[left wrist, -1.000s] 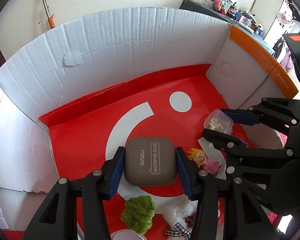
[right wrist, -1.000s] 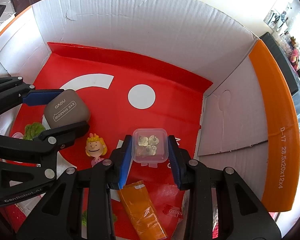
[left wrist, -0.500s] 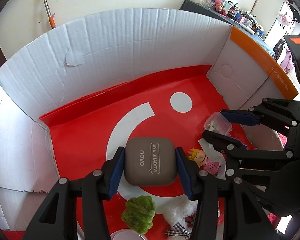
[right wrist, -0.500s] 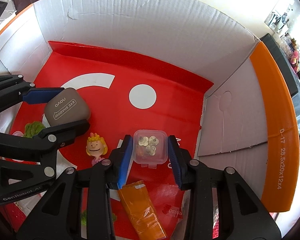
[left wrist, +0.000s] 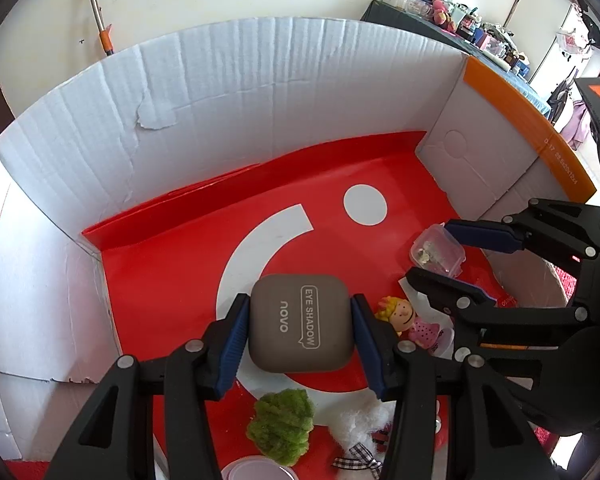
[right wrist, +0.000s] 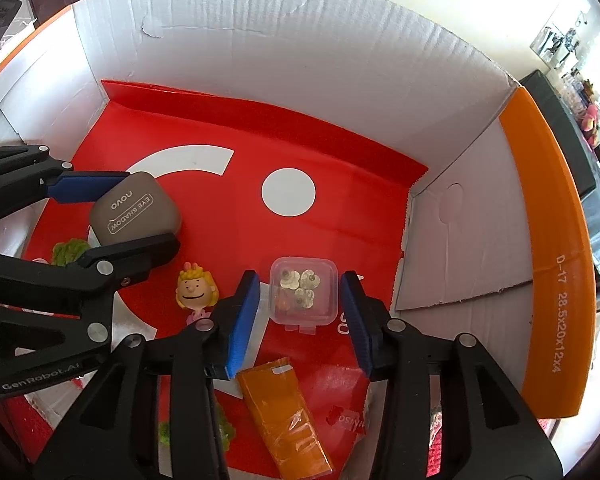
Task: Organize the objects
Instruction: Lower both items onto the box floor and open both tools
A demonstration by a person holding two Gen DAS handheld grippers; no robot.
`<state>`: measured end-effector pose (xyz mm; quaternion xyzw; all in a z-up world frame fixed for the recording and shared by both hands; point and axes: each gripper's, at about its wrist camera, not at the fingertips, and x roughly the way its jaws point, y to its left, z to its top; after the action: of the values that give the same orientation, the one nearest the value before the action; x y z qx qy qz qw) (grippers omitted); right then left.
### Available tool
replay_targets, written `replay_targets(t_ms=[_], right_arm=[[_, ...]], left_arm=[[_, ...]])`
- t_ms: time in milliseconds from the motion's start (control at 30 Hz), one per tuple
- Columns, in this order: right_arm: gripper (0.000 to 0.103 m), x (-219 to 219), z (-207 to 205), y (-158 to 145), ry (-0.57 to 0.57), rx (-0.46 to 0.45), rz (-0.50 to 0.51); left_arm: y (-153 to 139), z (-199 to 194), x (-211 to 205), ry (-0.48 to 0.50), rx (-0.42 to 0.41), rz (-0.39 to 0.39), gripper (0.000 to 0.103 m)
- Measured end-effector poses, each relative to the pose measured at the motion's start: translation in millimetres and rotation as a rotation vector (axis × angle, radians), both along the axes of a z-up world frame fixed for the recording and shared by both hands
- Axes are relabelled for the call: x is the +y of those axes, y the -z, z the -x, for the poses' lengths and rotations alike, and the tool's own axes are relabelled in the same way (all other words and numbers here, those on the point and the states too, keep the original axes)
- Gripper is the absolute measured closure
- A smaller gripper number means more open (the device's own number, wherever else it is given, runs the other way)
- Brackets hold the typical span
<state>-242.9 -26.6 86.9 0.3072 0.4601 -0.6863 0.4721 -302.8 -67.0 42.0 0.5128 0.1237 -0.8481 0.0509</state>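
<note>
Eyeshadow case [left wrist: 299,323], a stiff, smooth-sided compact, sits clamped at its flat sides in the left hand-held gripper [left wrist: 299,334] over the red box floor [left wrist: 172,280]. Right of the case, the right hand-held gripper [right wrist: 300,304] stands open around a light, brittle-looking clear plastic box [right wrist: 304,290], pads not touching.

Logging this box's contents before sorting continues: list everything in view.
cardboard box: 1, white walls, red floor, around everything
eye shadow case: 1, taupe, between left jaws
clear box: 1, transparent, on floor between right jaws
doll: 1, blond, between case and clear box
moss tuft: 1, green, below case
white fluff: 1, beside moss tuft
orange packet: 1, below clear box
left gripper: 1, black, gripping case
right gripper: 1, black, open
</note>
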Motion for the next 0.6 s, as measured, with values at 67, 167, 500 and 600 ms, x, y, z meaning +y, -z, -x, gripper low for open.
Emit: replay_targets(t_ms=[67, 167, 500, 600], right_arm=[[0.062, 5, -2, -1, 0.001, 0.000, 0.002], [0.062, 12, -5, -3, -0.002, 0.000, 0.005], [0.062, 34, -13, -23, -0.007, 0.000, 0.038], [0.060, 43, -19, -32, -0.011, 0.003, 0.057]], left_arm=[[-1, -1, -2, -0.004, 0.003, -0.002, 0.049], [-3, -3, -4, -0.007, 0.013, -0.002, 0.047], [-19, -15, 1, -0.019, 0.047, 0.006, 0.047], [-27, -26, 2, -0.026, 0.068, 0.015, 0.042]])
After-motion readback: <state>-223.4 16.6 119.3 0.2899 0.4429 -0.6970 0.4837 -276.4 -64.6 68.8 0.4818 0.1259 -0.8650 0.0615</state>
